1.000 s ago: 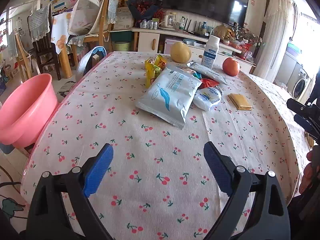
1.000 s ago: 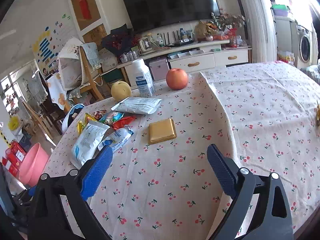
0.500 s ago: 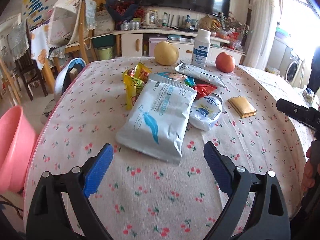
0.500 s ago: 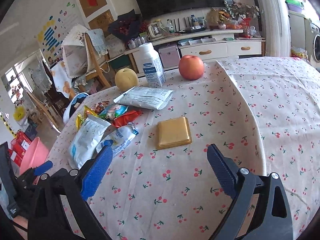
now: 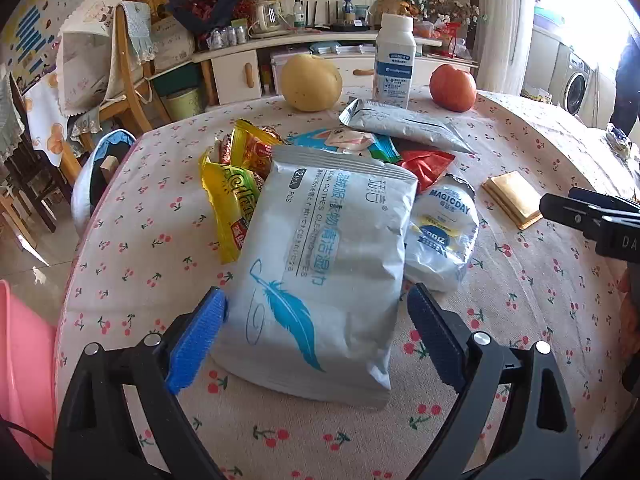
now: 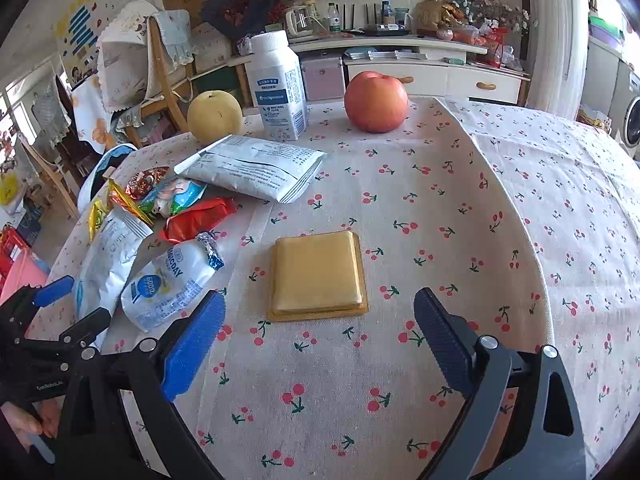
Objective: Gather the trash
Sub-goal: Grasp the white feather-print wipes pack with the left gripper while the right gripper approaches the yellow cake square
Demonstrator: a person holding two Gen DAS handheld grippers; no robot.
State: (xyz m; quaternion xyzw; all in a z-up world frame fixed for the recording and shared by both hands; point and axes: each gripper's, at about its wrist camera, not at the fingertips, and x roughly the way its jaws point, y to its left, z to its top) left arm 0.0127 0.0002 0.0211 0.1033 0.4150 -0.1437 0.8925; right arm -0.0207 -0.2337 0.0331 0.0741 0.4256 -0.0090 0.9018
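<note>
Tablecloth point(image 6: 500, 184) covered table; silver wipes pouch point(image 5: 324, 264) lay near-centre, its near end between wide-open jaws of left gripper point(image 5: 316, 332), nothing held; right gripper point(image 6: 320, 334) gaped empty just near of yellow flat packet point(image 6: 318, 274)

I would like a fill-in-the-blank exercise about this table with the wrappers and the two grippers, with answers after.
1. The left gripper is open around the near end of the pack with a blue ____ drawn on it.
2. The right gripper faces a flat square packet of ____ colour.
3. The white bottle stands between the yellow pear and the red ____.

Answers: feather; yellow; apple
</note>
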